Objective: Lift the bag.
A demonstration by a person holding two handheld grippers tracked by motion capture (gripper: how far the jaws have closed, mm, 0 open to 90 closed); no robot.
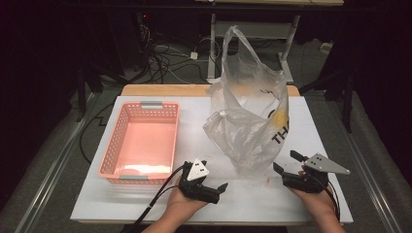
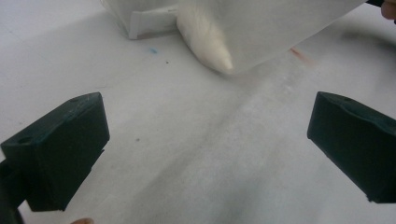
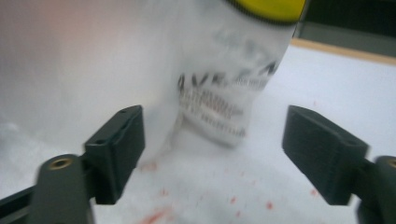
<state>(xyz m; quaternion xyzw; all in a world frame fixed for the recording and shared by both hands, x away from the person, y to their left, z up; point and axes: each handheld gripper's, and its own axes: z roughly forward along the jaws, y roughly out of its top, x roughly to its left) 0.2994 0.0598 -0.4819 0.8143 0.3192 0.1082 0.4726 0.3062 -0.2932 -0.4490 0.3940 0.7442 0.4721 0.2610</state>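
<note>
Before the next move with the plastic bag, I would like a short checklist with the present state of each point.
1. Left gripper open, nothing between its jaws: ok.
2. Right gripper open, nothing between its jaws: ok.
3. Plastic bag standing upright on the white table: ok.
4. Either gripper touching the bag: not ok, both are apart from it.
5. Pink basket empty and clear of the bag: ok.
6. What is inside the bag: cannot tell.

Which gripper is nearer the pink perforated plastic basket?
Left. The left gripper sits just off the pink perforated plastic basket's near right corner; the right gripper is beyond the translucent plastic bag.
</note>
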